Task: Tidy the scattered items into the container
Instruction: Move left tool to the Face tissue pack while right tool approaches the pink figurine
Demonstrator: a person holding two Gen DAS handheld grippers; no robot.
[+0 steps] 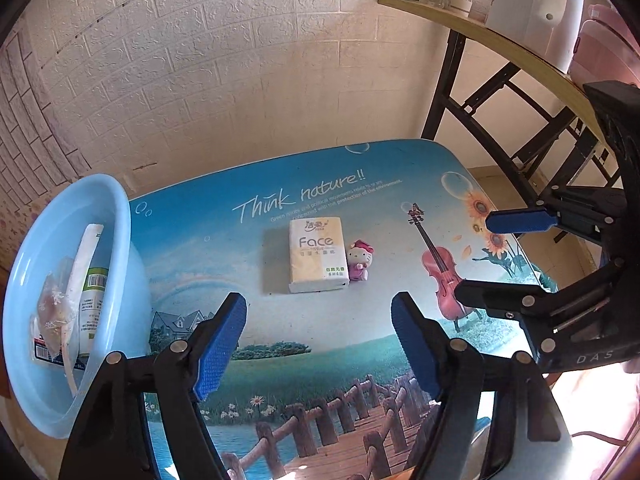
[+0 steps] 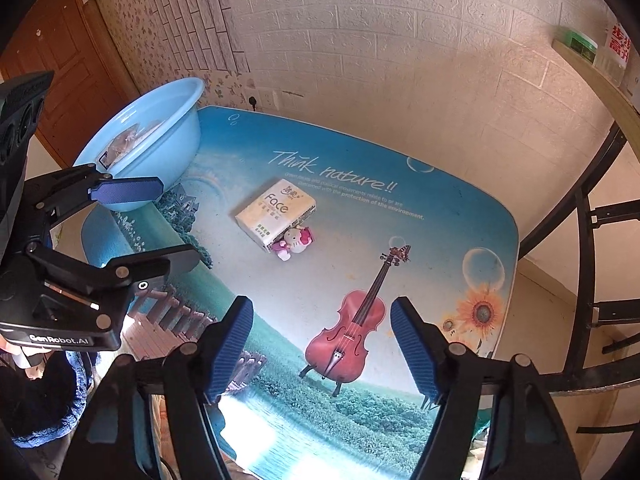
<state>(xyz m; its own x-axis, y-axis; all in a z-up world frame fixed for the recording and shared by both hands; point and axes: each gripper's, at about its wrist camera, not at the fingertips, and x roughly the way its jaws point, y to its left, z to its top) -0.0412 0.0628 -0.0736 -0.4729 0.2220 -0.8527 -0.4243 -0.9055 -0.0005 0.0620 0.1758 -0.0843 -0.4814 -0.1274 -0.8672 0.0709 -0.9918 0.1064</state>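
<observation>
Lying mid-desk (image 1: 360,168), the tissue pack (image 1: 318,254) points its long axis away from the left gripper (image 1: 318,344), dead ahead; right gripper (image 2: 322,346) farther; both jaws apart, empty; basin (image 1: 120,216) left.

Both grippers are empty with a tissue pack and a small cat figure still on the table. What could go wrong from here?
1. The cat figure sits right against the tissue pack; closing on either could nudge or topple the other.
2. The basin appears to overhang the table edge, so a heavy drop might tip it.
3. The left gripper and right gripper, both open, are close together and could collide.
</observation>
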